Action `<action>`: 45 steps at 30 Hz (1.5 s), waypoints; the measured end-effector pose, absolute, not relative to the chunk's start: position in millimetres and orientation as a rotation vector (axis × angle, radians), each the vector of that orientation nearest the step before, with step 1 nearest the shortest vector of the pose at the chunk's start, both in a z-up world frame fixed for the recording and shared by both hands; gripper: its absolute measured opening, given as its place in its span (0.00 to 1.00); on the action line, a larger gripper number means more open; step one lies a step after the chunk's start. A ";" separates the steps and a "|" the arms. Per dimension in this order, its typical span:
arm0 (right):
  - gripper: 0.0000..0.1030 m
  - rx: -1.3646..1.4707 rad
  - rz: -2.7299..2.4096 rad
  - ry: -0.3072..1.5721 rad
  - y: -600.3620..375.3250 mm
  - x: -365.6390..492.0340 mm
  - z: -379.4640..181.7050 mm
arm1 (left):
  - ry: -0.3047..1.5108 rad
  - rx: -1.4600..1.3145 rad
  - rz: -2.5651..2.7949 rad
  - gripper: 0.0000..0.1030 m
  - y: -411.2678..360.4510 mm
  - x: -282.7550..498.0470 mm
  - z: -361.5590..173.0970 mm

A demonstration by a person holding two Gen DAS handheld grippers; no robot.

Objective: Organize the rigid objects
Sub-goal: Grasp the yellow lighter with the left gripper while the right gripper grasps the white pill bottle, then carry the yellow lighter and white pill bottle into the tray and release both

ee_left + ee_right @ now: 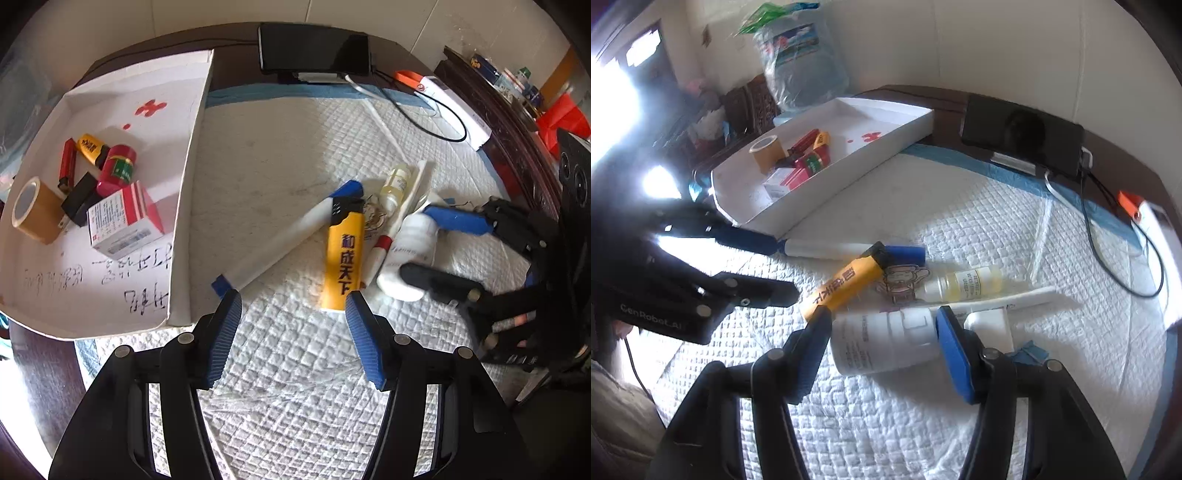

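On the dark table's left side sat a white tray [192, 155], its floor marked with red blots and black handwriting; it held a tape roll [35, 210], a red lighter [67, 164], a small yellow lighter [92, 147], a red jar [118, 170], a black block [79, 197] and a red-and-white box [123, 221]; beside the tray a white quilted mat [295, 350] covered the table, with a black phone [314, 48] propped at the far edge, cables and a white power strip [458, 110] near it; a water jug [801, 62] stood beyond the tray against a pale wall; on the mat lay the loose things, bunched together: a white marker [280, 236] with a blue cap, a big yellow lighter [341, 258] touching it, a small vial [395, 182] of yellowish liquid, a cartoon charm [905, 282] and a white bottle [882, 341] on its side; the right gripper [882, 321] straddled that bottle, though whether its pads pressed I cannot tell; the left gripper [293, 304] stood released above the mat, nothing between its blue pads, the yellow lighter's base just by one fingertip.
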State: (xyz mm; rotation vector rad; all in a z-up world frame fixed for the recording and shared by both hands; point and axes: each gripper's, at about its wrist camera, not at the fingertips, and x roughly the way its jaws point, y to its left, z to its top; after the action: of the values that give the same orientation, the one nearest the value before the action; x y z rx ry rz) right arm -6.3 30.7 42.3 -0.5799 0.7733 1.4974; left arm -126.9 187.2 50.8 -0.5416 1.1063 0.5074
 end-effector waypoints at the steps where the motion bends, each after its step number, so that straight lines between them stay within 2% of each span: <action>1: 0.66 -0.569 1.476 0.781 29.9 -1.5 41.2 | 1.108 -0.544 0.506 0.57 187.5 -127.6 50.3; 4: 0.73 -0.552 1.462 0.815 28.6 6.5 38.9 | 1.111 -0.552 0.481 0.57 186.5 -120.8 48.5; 8: 0.73 -0.640 1.459 0.856 38.0 -4.0 25.2 | 1.130 -0.533 0.453 0.57 183.3 -108.3 43.1; 11: 0.73 -0.665 1.453 0.816 43.2 -12.0 19.5 | 1.129 -0.541 0.449 0.57 183.5 -107.5 41.8; 12: 0.71 -0.671 1.456 0.813 44.2 -12.9 19.6 | 1.127 -0.542 0.448 0.57 184.1 -107.9 42.4; 13: 0.61 -0.675 1.463 0.815 43.9 -12.8 20.2 | 1.125 -0.543 0.444 0.57 184.9 -108.2 43.1; 20: 0.58 -0.558 1.423 0.866 25.3 15.6 36.0 | 1.117 -0.555 0.420 0.57 189.1 -95.5 40.3; 25: 0.58 -0.501 1.412 0.876 12.9 18.2 42.3 | 1.140 -0.569 0.407 0.40 191.8 -77.3 31.8; 26: 0.58 -0.494 1.413 0.880 11.0 18.3 43.5 | 1.145 -0.559 0.417 0.29 192.7 -75.3 32.1; 27: 0.58 -0.489 1.413 0.882 10.8 18.6 44.2 | 1.155 -0.539 0.429 0.23 192.9 -73.6 32.6; 34: 0.58 -0.469 1.420 0.854 3.6 15.5 55.2 | 1.096 -0.557 0.443 0.22 193.8 -87.1 40.8; 45: 0.58 -0.328 1.439 0.688 -17.8 10.4 125.7 | 0.833 -0.508 0.537 0.22 191.5 -146.2 137.0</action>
State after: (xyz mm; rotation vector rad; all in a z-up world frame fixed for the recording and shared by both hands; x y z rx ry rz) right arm 10.4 -17.8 125.7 -0.3279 0.6876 1.4392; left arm -146.2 191.5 137.0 -0.5084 0.8331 0.5375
